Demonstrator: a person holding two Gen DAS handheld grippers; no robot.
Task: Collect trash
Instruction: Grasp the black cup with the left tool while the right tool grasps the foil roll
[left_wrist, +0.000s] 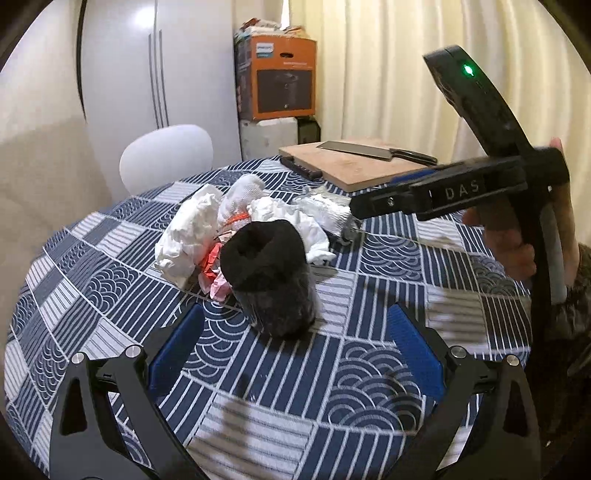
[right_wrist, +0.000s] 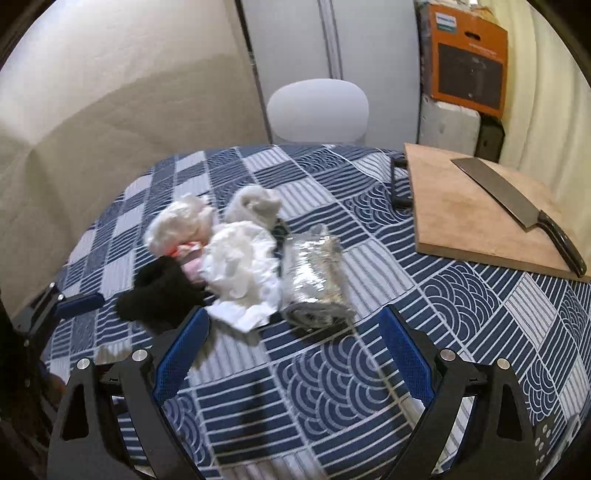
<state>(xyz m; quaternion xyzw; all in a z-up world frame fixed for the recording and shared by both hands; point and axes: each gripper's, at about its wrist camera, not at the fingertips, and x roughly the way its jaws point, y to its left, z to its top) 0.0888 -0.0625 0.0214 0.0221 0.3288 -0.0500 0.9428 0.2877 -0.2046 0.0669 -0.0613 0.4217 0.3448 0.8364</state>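
Note:
A pile of trash lies on the blue patterned tablecloth (left_wrist: 388, 325): a black sock (left_wrist: 271, 273), crumpled white paper (left_wrist: 188, 236), a white sock (left_wrist: 243, 194), red and pink scraps (left_wrist: 214, 269) and a silver foil packet (left_wrist: 328, 210). My left gripper (left_wrist: 295, 350) is open, its fingers either side of the black sock, just short of it. My right gripper (right_wrist: 295, 354) is open above the cloth, just short of the foil packet (right_wrist: 314, 273) and white paper (right_wrist: 243, 273). The black sock (right_wrist: 159, 291) lies to its left.
A wooden cutting board (right_wrist: 476, 218) with a cleaver (right_wrist: 517, 206) sits at the table's far right, a black object (right_wrist: 399, 181) beside it. A white chair (right_wrist: 317, 110), an orange box (right_wrist: 469, 62) and a curtain (left_wrist: 406, 74) stand behind the table.

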